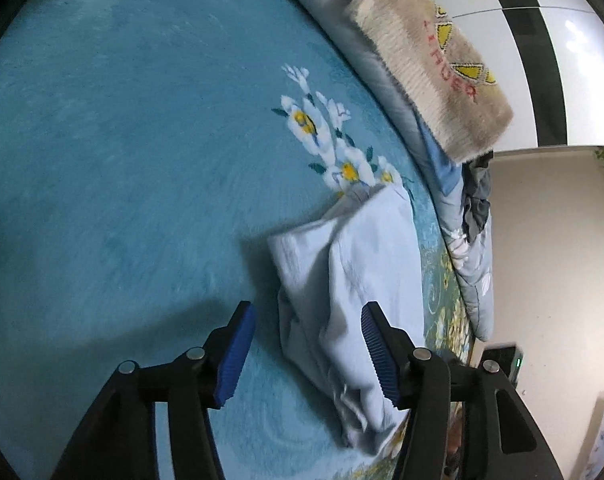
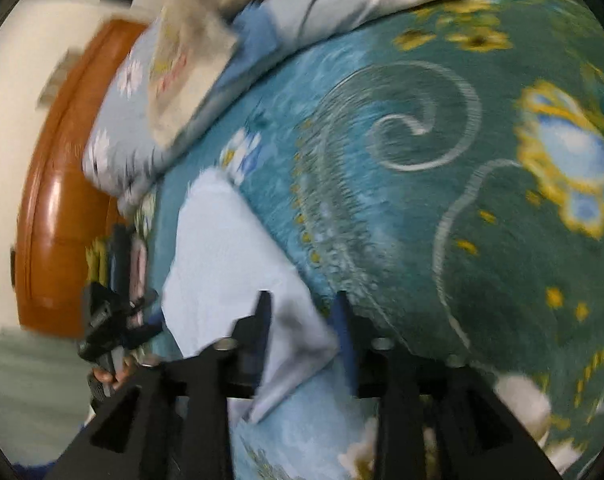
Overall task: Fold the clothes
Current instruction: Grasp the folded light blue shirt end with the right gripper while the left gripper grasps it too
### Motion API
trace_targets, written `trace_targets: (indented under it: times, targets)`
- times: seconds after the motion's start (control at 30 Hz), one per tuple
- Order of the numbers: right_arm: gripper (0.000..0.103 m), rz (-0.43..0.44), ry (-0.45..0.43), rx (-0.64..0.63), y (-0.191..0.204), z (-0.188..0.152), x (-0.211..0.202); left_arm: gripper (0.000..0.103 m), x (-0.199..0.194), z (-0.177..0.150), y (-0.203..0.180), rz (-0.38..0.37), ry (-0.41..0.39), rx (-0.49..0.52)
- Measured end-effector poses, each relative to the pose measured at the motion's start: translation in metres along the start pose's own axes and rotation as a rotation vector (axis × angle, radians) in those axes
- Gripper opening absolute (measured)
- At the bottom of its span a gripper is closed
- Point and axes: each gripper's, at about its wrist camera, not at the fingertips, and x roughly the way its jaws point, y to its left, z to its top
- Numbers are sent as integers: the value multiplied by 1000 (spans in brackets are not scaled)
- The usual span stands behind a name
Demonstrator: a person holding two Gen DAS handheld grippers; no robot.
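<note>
Teal blanket (image 1: 122,160), one pale-blue garment (image 1: 365,264)

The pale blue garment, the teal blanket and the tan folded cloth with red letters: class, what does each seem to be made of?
Pale blue garment: thin woven cloth, likely cotton, matte; it creases sharply. Teal blanket: plush fleece, probably synthetic; a short brushed nap shows. Tan folded cloth: looks knitted and fuzzy, perhaps wool or acrylic; ribbed edge, hairy surface.

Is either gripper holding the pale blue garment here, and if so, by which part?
Neither. The left gripper and right gripper are both open; the pale blue garment lies loose on the teal blanket, one corner between the right fingers, unpinched.
</note>
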Motion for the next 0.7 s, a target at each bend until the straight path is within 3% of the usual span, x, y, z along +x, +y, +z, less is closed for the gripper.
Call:
trace_targets:
  times: [0.13,0.27,0.57,0.63,0.7]
  targets:
    - [47,110,-107,171,-19,-46,-6,64,15,3,5,9,6,-2]
    - [49,148,-89,245,-18,-85,20,79,22,4,1,-11,8,16]
    - [50,182,-178,273,6,-89,45,80,41,3,-26,-52,60,133]
    - [50,198,-197,288,7,-91,46,76,44,4,-25,-72,57,112]
    - [50,213,-216,303,7,-93,46,51,45,6,-19,-105,56,61]
